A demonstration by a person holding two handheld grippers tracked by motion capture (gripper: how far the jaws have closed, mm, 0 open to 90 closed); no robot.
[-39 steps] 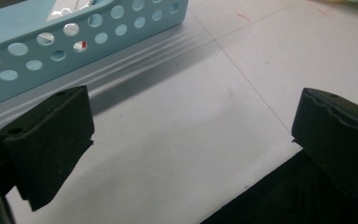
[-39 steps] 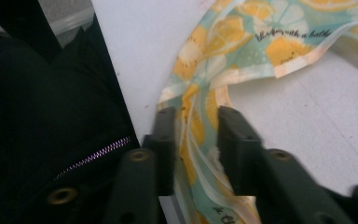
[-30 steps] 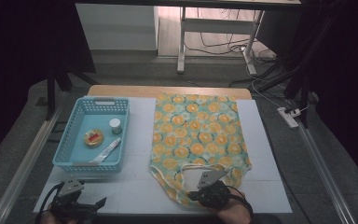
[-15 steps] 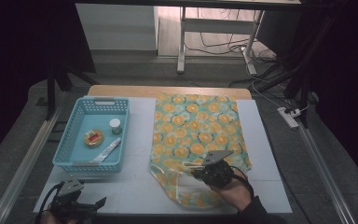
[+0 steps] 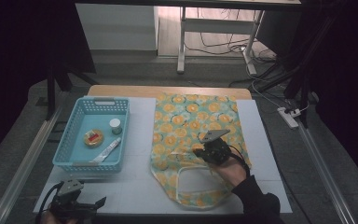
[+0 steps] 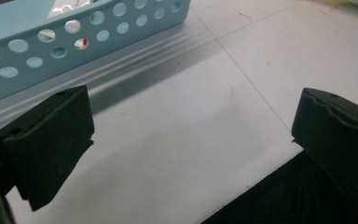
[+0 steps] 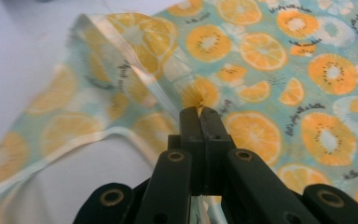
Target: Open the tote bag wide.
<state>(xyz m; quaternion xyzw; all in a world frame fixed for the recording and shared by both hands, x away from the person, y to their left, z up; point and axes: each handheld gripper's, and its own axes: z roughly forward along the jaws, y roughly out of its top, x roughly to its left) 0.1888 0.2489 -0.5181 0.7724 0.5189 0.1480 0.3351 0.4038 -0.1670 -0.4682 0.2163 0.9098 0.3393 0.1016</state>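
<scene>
Clamped tight, our right gripper (image 7: 199, 112) has its two black jaws pressed together on a fold of the fruit-print bag (image 7: 279, 70), pinching the cloth close to its pale trimmed edge. From the right gripper view we see that edge lifted off the white table cover (image 7: 23, 51) and running slantwise away from the jaws, while the rest of the cloth lies flat beyond them.

From the high view, the right gripper (image 5: 200, 150) sits over the near half of the bag (image 5: 191, 116), with the person's hand (image 5: 233, 170) and dark sleeve coming up behind it. The bag's looped handle (image 5: 191, 186) lies on the near side of the bag, toward the person, resting on the white table cover (image 5: 135, 186).

Our left gripper (image 5: 100, 201) rests well to the left of the bag, at the near edge of the table. Its jaws stand wide apart with nothing between them, as the left gripper view makes plain: bare white cover (image 6: 191, 126) fills the gap.

Left of the bag, apart from it, stands the blue basket (image 5: 72, 140). Inside it lie a round orange item (image 5: 93, 138), a small white-capped jar (image 5: 115, 125) and a flat silvery packet (image 5: 106, 151).
</scene>
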